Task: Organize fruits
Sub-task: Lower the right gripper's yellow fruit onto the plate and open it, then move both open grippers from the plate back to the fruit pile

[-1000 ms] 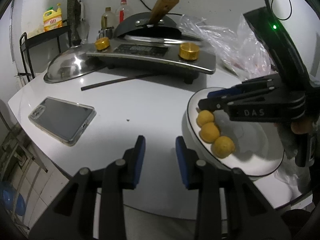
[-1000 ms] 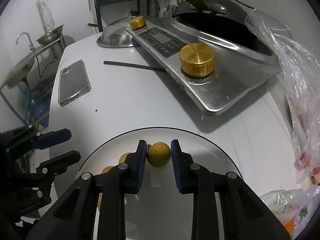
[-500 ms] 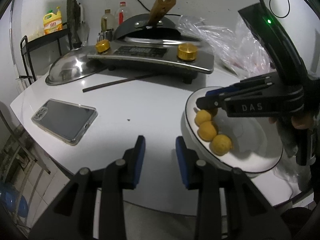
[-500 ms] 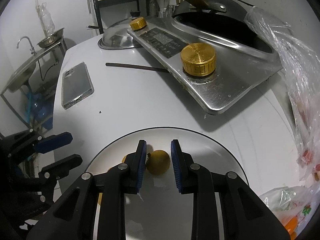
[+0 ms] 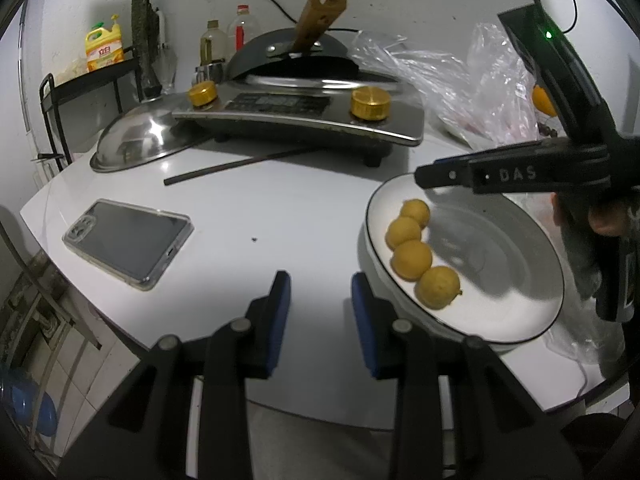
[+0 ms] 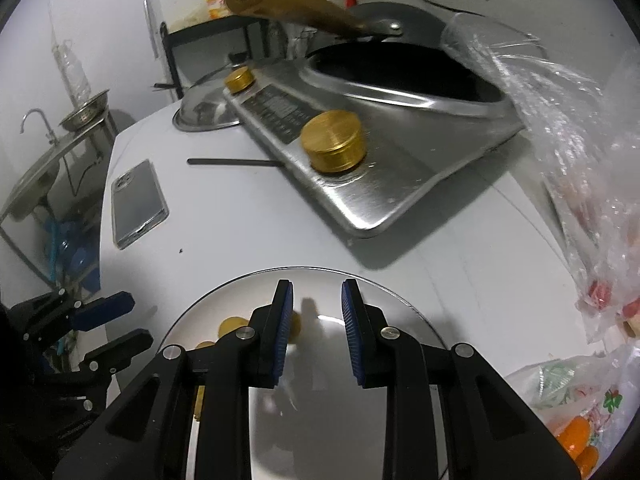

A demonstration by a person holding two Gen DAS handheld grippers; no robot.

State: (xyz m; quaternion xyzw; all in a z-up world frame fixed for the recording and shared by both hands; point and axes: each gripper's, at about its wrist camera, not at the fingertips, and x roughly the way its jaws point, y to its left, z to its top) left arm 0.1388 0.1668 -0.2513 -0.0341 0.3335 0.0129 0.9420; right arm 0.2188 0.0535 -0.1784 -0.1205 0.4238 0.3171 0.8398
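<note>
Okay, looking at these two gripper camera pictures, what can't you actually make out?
- Yellow fruits, right wrist view: mostly hidden behind the right gripper, so their number can't be counted there.
- Clear plastic bag, right wrist view: its contents show only as red blurs, and the picture's edge cuts it off.
- Bottles at the wall, left wrist view: labels too small to read.
- Plate, left wrist view: far rim covered by the right gripper's body.

Fruits (image 6: 229, 325) on plate (image 6: 320, 276) mostly hidden behind right hand-held gripper (image 6: 316, 312); plastic bag (image 6: 580, 152) cut off.
</note>
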